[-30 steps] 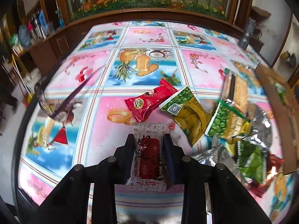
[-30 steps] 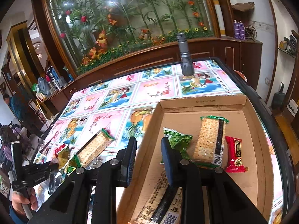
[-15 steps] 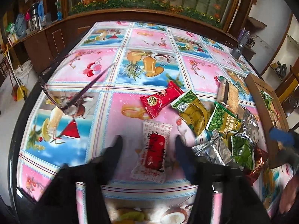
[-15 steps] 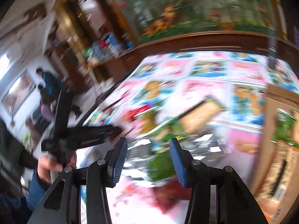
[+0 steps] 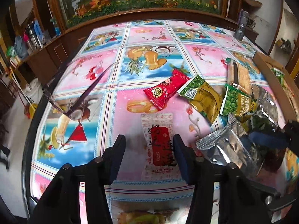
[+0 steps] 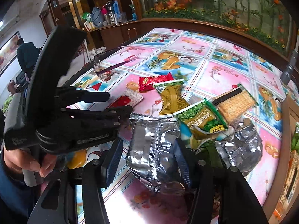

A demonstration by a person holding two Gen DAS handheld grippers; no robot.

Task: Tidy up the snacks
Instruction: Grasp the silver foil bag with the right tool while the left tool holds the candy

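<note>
My left gripper (image 5: pixel 148 157) is open over a white-and-red snack pack (image 5: pixel 158 145) that lies flat on the table between its fingers. My right gripper (image 6: pixel 147 160) is open around a silver foil packet (image 6: pixel 153 149), also seen in the left wrist view (image 5: pixel 226 149). Beyond lie a red candy pack (image 5: pixel 166 91), a yellow-green pack (image 5: pixel 203 97), a green pea pack (image 5: pixel 237 102) and a cracker pack (image 5: pixel 241 74). The left gripper also shows in the right wrist view (image 6: pixel 112 102).
A cardboard box (image 5: pixel 276 78) stands at the table's right edge. Purple glasses (image 5: pixel 74 100) lie at the left. A grey bottle (image 5: pixel 241 29) stands at the far right corner. The tablecloth (image 5: pixel 149 37) has fruit pictures.
My left gripper opened and let go of the white-and-red pack, which now lies on the table. My right gripper swung left from the box to the snack pile and opened around the silver packet.
</note>
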